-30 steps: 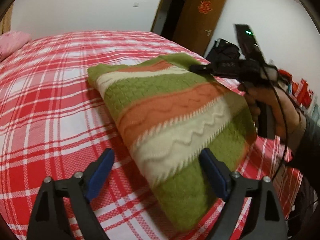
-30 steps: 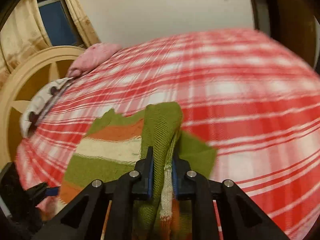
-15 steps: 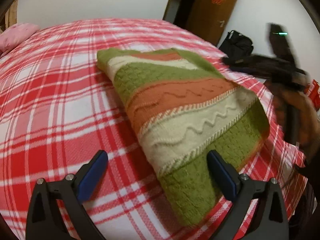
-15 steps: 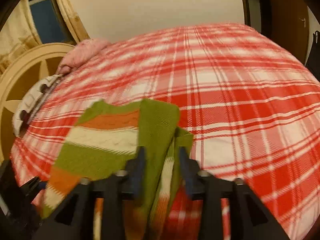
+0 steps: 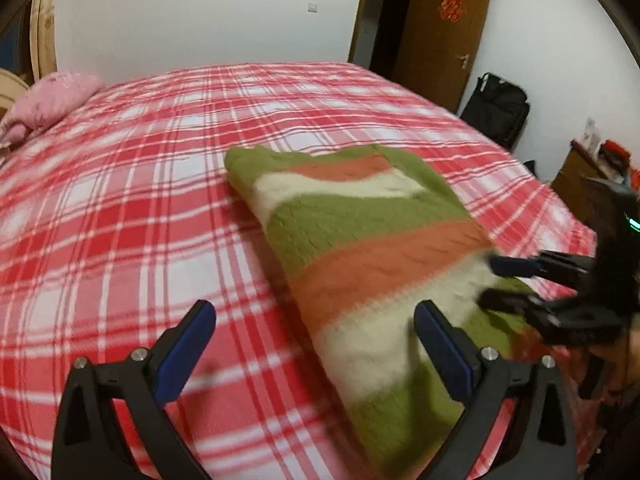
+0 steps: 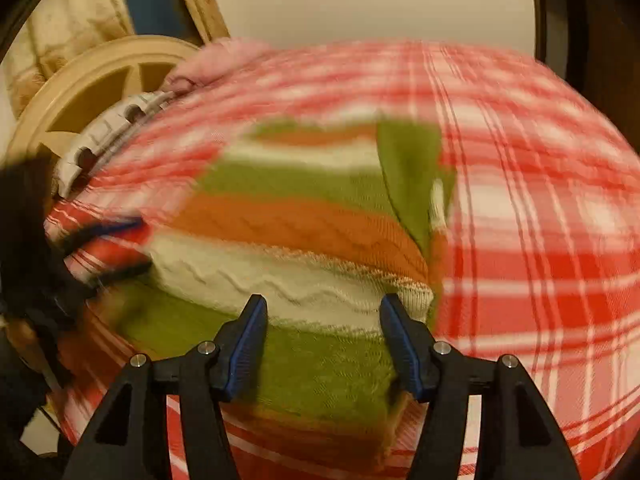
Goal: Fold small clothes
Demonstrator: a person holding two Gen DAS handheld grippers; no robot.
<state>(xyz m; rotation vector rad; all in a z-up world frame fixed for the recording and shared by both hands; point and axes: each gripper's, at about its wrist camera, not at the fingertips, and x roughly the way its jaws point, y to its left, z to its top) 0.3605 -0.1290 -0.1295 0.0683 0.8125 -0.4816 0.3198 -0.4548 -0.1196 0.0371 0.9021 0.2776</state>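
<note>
A folded knit sweater [image 5: 360,240] with green, orange and cream stripes lies flat on the red plaid bed [image 5: 120,220]. My left gripper [image 5: 314,312] hovers wide open over the sweater's near left edge, with nothing between its blue pads. From the right side, my right gripper [image 5: 490,282] reaches over the sweater's cream stripe. In the right wrist view the right gripper [image 6: 323,304] stands open above the sweater [image 6: 300,232], pads clear of the knit. The left gripper [image 6: 140,246] shows blurred at the far left.
A pink pillow [image 5: 52,100] lies at the bed's head by a cream headboard [image 6: 100,88]. A brown door [image 5: 436,36] stands open behind the bed, with a black bag [image 5: 496,108] on the floor beside it. Wide plaid bedding [image 6: 540,240] spreads around the sweater.
My right gripper let go of the green fold it pinched, opened, and drew back along the sweater. The fold now lies flat. The left gripper widened slightly and rose a little.
</note>
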